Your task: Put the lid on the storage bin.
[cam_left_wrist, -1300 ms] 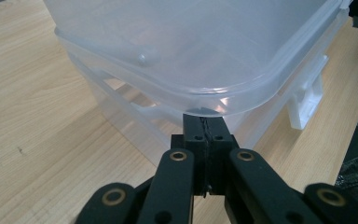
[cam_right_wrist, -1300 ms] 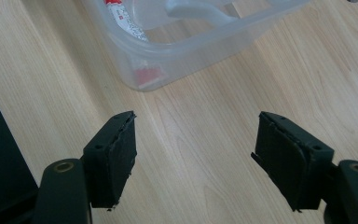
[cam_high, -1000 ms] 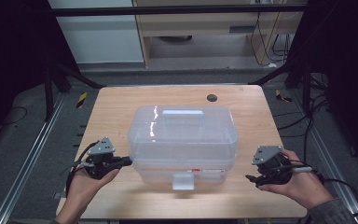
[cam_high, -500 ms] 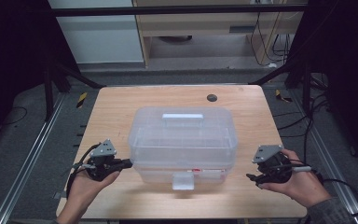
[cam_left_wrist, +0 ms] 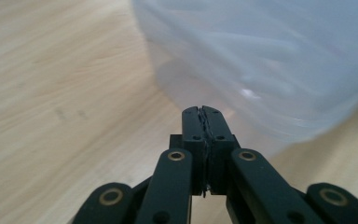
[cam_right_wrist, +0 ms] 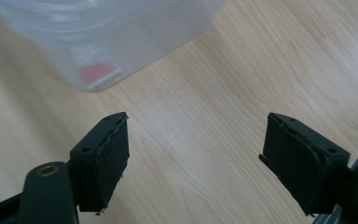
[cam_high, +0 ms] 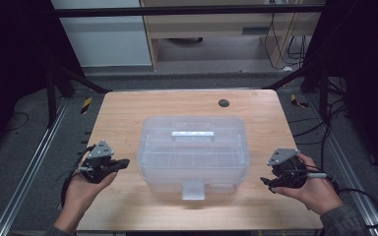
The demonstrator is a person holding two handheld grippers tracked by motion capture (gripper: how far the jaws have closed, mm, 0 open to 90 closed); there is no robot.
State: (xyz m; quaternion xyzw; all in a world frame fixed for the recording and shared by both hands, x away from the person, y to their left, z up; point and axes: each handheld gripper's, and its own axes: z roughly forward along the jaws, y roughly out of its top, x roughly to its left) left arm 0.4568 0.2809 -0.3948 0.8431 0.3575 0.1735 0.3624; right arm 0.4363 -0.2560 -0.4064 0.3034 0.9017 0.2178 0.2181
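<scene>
Near the counter's (cam_high: 128, 105) front edge, the left hand-held gripper (cam_high: 120, 162) hovers clenched on nothing, just beside the left wall of the clear plastic box (cam_high: 193, 150). The right hand-held gripper (cam_high: 267, 181) is released, its jaws having just been opening over bare wood, near the box's right front corner. The box sits mid-counter, lid on, latch (cam_high: 193, 190) facing the front edge.

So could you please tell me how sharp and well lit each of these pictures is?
High view: the table is evenly lit and sharp, the surroundings fall into darkness, and the clear box has a soft sheen on its lid. Left gripper view: the shut fingers are crisp, while the box is a blurred, milky haze. Right gripper view: wood grain sharp, box soft and out of focus.
</scene>
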